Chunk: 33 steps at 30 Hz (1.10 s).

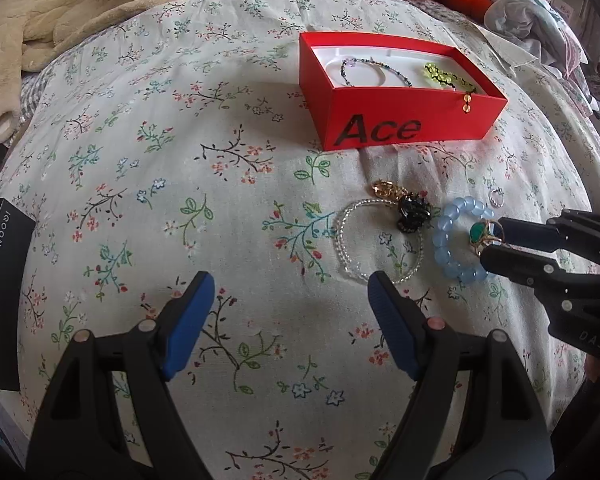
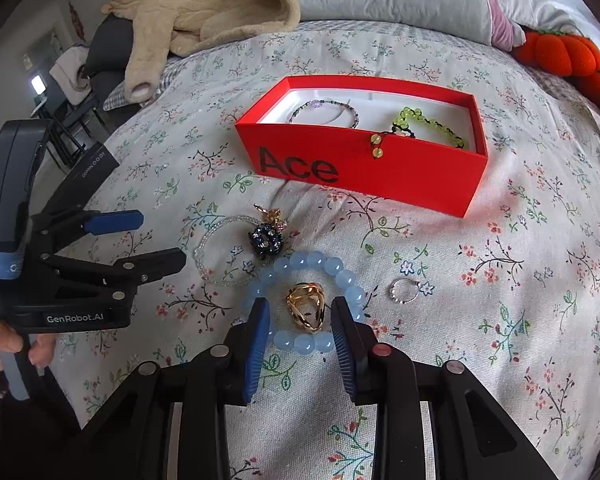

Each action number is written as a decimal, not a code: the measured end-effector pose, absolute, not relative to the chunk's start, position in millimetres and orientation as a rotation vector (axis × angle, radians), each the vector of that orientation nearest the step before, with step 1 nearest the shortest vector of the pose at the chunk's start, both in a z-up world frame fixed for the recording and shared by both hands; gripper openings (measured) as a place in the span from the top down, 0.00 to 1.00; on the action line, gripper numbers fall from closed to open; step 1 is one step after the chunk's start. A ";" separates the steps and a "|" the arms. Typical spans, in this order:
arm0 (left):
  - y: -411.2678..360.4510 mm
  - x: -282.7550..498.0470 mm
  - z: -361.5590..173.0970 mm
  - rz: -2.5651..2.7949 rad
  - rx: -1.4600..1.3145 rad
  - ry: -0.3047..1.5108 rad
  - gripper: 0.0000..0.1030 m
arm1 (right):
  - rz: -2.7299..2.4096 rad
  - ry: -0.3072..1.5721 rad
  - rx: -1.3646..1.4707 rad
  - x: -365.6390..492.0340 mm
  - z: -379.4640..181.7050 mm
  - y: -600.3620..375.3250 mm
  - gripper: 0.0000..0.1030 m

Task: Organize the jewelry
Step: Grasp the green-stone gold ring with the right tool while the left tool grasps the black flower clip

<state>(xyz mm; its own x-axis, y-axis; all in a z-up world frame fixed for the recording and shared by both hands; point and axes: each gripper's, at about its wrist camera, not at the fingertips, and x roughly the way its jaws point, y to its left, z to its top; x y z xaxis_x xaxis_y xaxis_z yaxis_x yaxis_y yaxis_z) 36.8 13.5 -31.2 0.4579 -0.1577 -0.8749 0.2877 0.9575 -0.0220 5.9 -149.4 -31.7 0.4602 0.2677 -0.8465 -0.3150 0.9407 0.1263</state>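
Right claw (image 2: pixel 300 316), jaws parted and gripping nothing, with a pad on either side of the gold ring (image 2: pixel 306 306). The pads do not touch the ring in the right wrist view; the left wrist view shows the same claw (image 1: pixel 496 242) at the ring (image 1: pixel 483 234), whose green stone faces that camera. The ring lies on the bed (image 2: pixel 500 320) inside the loop of the blue bracelet (image 2: pixel 312 276), and the claw tips rest over the near beads of that bracelet.

Left of the blue bracelet: a clear bead bracelet (image 2: pixel 216 252), with a dark jewelled piece (image 2: pixel 269 241) and a small gold piece (image 2: pixel 274 214) at its far edge. Right of the blue bracelet: a thin silver ring (image 2: pixel 405 291).

Left claw (image 1: pixel 290 320), jaws wide apart and empty, hovering over bare bedspread, near the clear bracelet (image 1: pixel 376 240) and well left of the blue bracelet (image 1: pixel 458 238); it appears at the left edge of the right wrist view (image 2: pixel 162 240).

Beyond the blue bracelet: red box (image 2: pixel 420 176) marked "Ace", open, holding a purple bead bracelet (image 2: pixel 328 114) and a yellow-green bracelet (image 2: pixel 428 124) whose tail hangs over the near wall. Far left of the blue bracelet: a black box (image 1: pixel 4 280).
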 end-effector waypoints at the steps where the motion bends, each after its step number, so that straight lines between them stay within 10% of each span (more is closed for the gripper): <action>1: 13.6 36.8 -31.2 -0.278 0.135 1.061 0.23 | 0.359 1.035 -0.050 6.5 -33.3 -148.8 0.76; 9: 3.0 34.7 -27.8 -0.334 0.128 1.047 0.24 | 0.333 1.016 -0.029 6.3 -25.2 -162.0 0.83; 21: -39.5 49.1 -37.2 -0.486 0.078 1.089 0.66 | 0.289 0.975 0.031 0.9 -7.5 -194.9 0.83; 33: -48.8 61.9 -42.4 -0.481 0.055 1.087 0.72 | 0.288 0.982 0.041 1.8 -7.2 -204.9 0.83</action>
